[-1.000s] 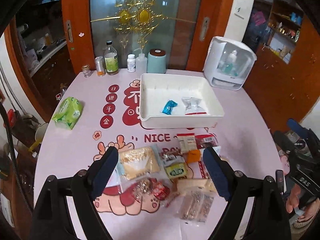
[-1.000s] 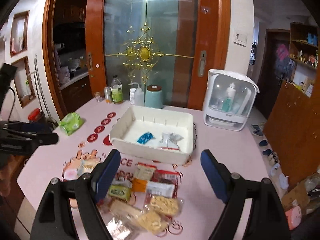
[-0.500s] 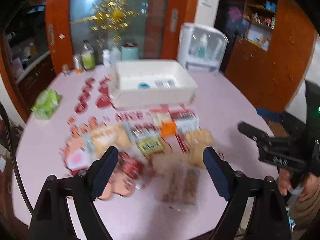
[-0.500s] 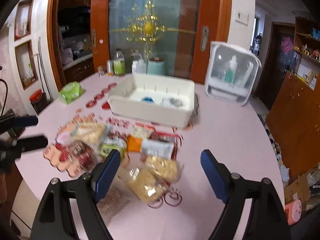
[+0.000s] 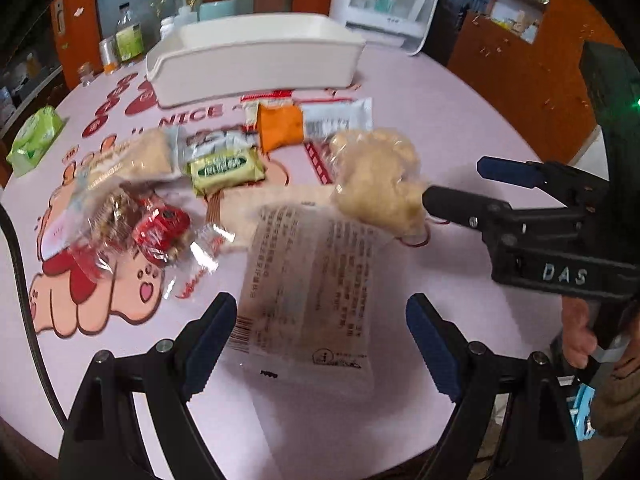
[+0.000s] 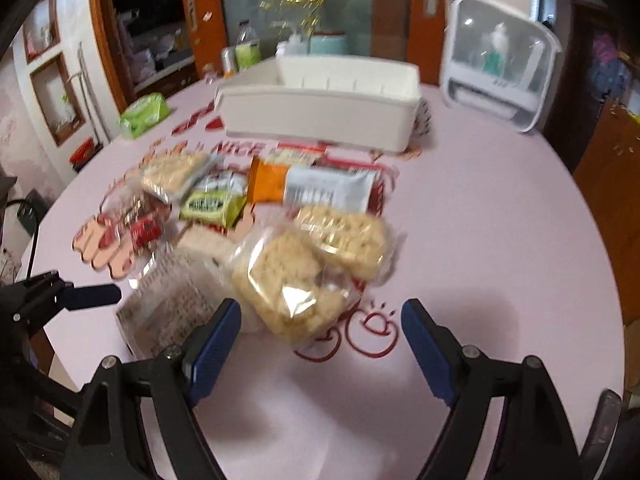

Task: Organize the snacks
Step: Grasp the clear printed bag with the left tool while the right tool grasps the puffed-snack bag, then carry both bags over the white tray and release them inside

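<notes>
The left gripper (image 5: 320, 344) was seen with jaws spread wide and empty; a flat printed packet (image 5: 308, 280) lay on the pink table (image 5: 420, 92) directly ahead, between the fingers, its long axis running along the pointing line. The right gripper (image 6: 320, 344) was likewise wide and empty, with a clear rice-cracker bag (image 6: 292, 284) just ahead, slightly left of centre. Each packet was judged nearer its own hand. The remaining snacks lay loose before the white bin (image 6: 320, 116), well beyond; its contents were hidden by the near wall.
</notes>
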